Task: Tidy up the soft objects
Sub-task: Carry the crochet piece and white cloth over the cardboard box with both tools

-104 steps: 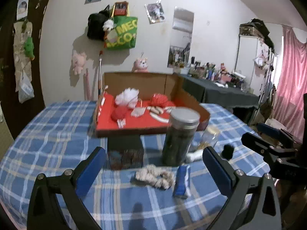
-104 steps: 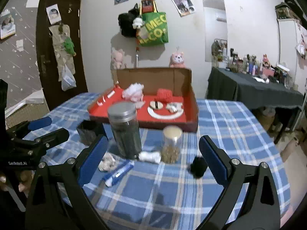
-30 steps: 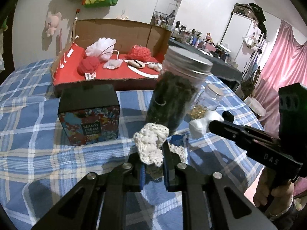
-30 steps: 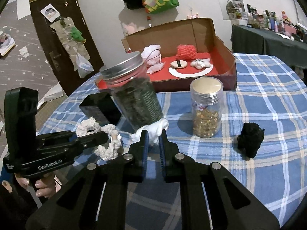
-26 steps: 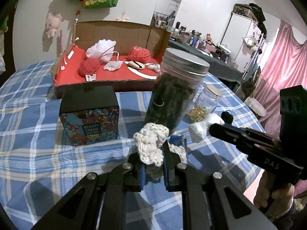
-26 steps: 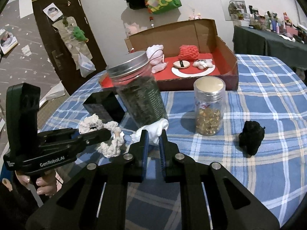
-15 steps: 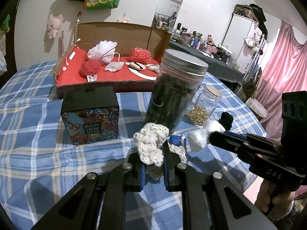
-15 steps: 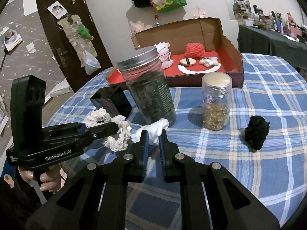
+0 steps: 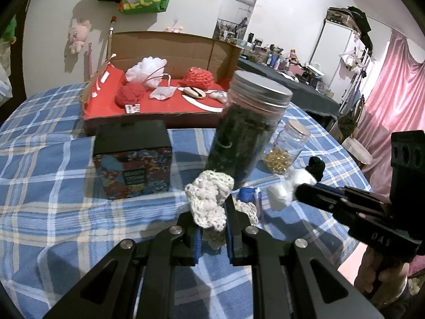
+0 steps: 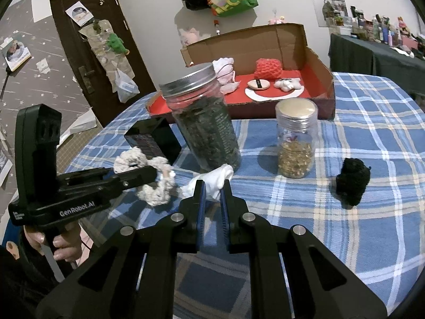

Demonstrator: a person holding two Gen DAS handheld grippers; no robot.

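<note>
Left tongs (image 9: 213, 222): clenched on a cream crocheted scrunchie (image 9: 209, 200), which bulges above the fingertips and hangs clear of the table (image 9: 53, 212); the same scrunchie shows in the right wrist view (image 10: 154, 180).
Right tongs (image 10: 211, 199): clenched on a white soft wad (image 10: 213, 179), also raised above the cloth; in the left wrist view the wad (image 9: 281, 194) sticks out past the tips.
Blue tube (image 9: 248, 195): lies on the blue plaid cloth just beyond the left tongs, partly hidden by the scrunchie.
Black fuzzy object (image 10: 352, 182): rests on the table to the right, apart from both tongs.
Large jar (image 10: 204, 118): upright, metal lid, dark contents, just behind both held items.
Small jar (image 10: 296, 138): upright, to the right of the large jar, part filled with golden pieces.
Black-lidded box (image 9: 132, 158): stands left of the large jar, with patterned sides.
Cardboard tray (image 9: 164, 117): farthest on the table, red inside; holds a white mesh puff (image 9: 146, 71), two red knitted pieces (image 9: 198, 77) and small pale items.
</note>
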